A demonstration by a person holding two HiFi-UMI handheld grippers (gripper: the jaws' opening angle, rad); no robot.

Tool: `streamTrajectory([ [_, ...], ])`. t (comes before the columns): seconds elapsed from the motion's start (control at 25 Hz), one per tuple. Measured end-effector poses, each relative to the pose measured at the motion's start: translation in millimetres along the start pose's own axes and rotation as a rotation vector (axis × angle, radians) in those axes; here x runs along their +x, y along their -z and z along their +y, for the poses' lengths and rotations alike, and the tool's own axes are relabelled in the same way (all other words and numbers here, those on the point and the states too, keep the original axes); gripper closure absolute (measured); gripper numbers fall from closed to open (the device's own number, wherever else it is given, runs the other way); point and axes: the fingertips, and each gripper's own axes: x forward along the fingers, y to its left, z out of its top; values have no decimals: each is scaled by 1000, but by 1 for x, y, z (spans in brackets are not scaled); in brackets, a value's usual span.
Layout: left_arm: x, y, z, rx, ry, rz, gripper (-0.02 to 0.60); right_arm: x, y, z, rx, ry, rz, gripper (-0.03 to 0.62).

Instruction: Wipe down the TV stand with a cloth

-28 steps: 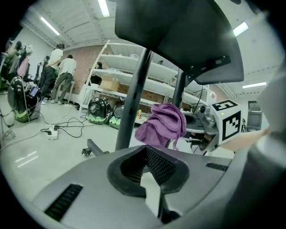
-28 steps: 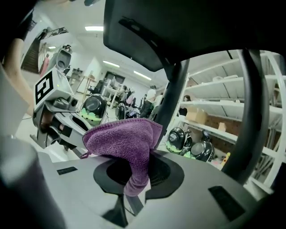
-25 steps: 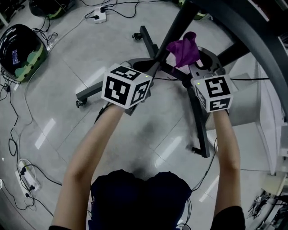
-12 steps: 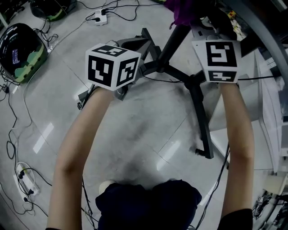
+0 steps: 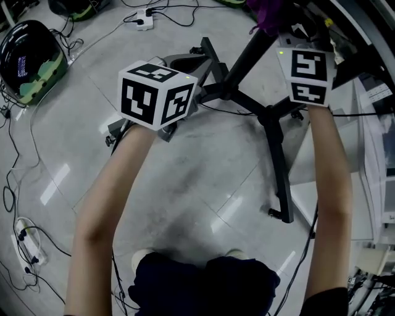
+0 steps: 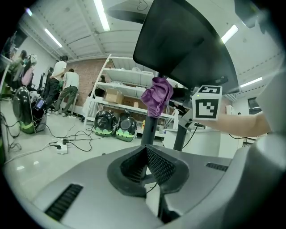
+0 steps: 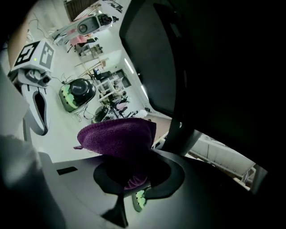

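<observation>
Purple cloth (image 7: pixel 118 134) pinched in our right tongs (image 7: pixel 134 179), held high at the TV stand pole (image 5: pixel 245 57), we judge for wiping | left tongs (image 6: pixel 146 150) pressed together, empty, spare, left of the pole

cloth (image 6: pixel 156 96) beside stand post (image 5: pixel 245 54), left tool (image 6: pixel 145 154) further left

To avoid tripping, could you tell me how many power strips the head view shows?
2: one power strip by the top edge, left of centre; a second strip at the lower left edge. More may be hidden.
</observation>
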Motion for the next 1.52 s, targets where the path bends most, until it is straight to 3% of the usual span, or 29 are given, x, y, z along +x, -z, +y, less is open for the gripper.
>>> streamTrajectory([
  [0.6, 6, 77, 13, -47, -28, 94, 575, 10, 79, 128, -81, -138, 121, 517],
  [1.04, 15, 130, 19, -98, -28, 172, 575, -5, 156, 234, -91, -245, 275, 517],
  [1.36, 12, 135, 16, -91, -39, 189, 575, -14, 178, 266, -15, -334, 375, 517],
  [1.52, 9, 128, 5, -67, -33, 193, 575, -22, 164, 248, 44, -306, 353, 517],
])
